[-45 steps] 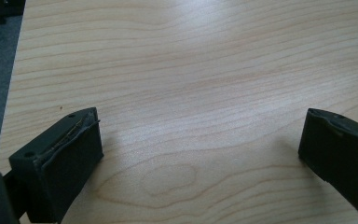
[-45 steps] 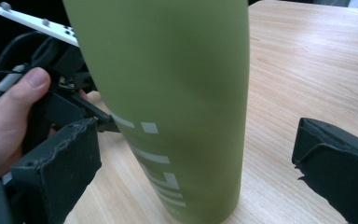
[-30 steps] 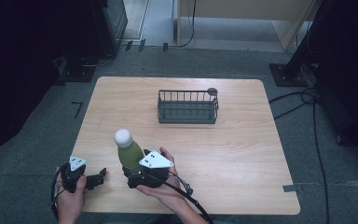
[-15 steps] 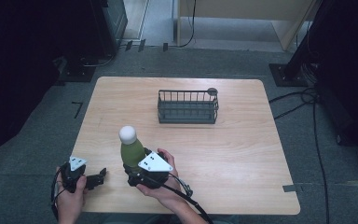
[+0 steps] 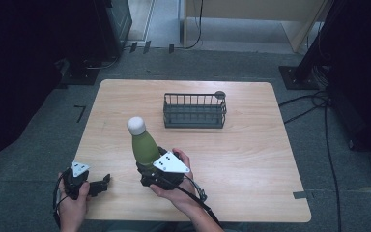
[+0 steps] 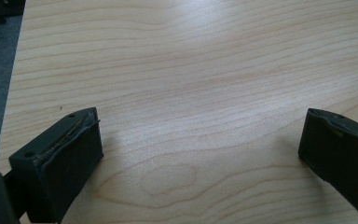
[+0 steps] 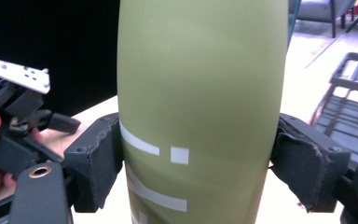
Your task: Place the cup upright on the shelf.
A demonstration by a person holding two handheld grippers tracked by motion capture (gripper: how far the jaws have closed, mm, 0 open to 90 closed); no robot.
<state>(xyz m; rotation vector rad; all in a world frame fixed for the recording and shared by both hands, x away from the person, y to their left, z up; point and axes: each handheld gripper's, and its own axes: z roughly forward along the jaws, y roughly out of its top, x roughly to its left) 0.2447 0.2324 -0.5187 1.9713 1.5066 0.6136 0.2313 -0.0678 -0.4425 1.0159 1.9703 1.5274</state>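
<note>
A green bottle (image 5: 145,146) with a white cap stands up, leaning slightly left, over the table's front-left part. My right gripper (image 5: 148,166) is shut on its lower body. In the right gripper view both pads press the sides of the bottle (image 7: 200,93), which bears white markings. The jaws have just been closing on it. My left gripper (image 5: 102,183) rests at the front-left edge, left of the bottle. Its jaws (image 6: 200,149) stand wide open over bare wood with nothing between them. That left gripper (image 7: 21,109) and its hand also show at the left of the right gripper view.
A dark wire basket (image 5: 194,111) stands at the back middle of the wooden table (image 5: 251,159), and its edge (image 7: 349,100) shows in the right gripper view. Grey floor surrounds the table, with cables at the right and dark equipment at the left.
The bottle has risen a little and shifted right and away in the right gripper's hold. The left hand and its gripper have stayed in place.
</note>
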